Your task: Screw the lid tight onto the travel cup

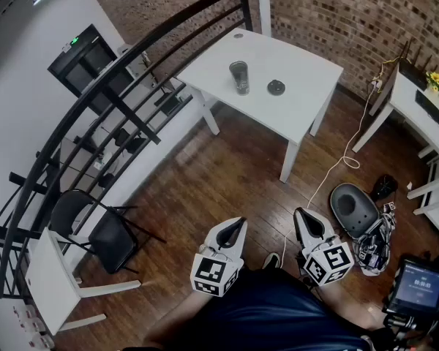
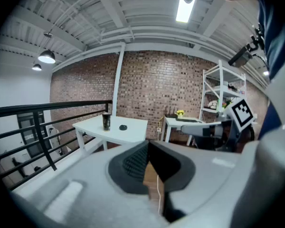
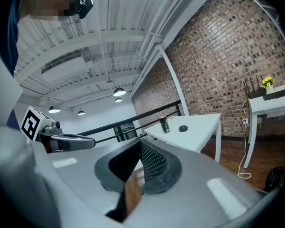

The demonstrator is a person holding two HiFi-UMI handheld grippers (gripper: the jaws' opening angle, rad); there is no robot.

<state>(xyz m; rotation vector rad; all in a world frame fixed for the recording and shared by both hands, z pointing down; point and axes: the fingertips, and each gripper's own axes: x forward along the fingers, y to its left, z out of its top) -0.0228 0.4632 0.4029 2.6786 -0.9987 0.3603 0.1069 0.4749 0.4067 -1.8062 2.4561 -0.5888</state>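
Note:
A dark travel cup [image 1: 239,77] stands upright on the white table [image 1: 307,101], with its round black lid [image 1: 276,88] lying just to its right. The cup [image 2: 106,121] and lid [image 2: 123,127] show small and far off in the left gripper view, and the cup [image 3: 165,125] and lid [image 3: 182,128] likewise in the right gripper view. My left gripper [image 1: 235,230] and right gripper [image 1: 305,223] are held low, close to the person's body, well short of the table. Both are shut with nothing between the jaws.
A black metal railing [image 1: 117,86] runs along the left. A black folding chair [image 1: 95,229] stands at the lower left. A white cable [image 1: 344,159] trails over the wooden floor. A grey case [image 1: 353,209] and a second white desk [image 1: 424,115] are on the right.

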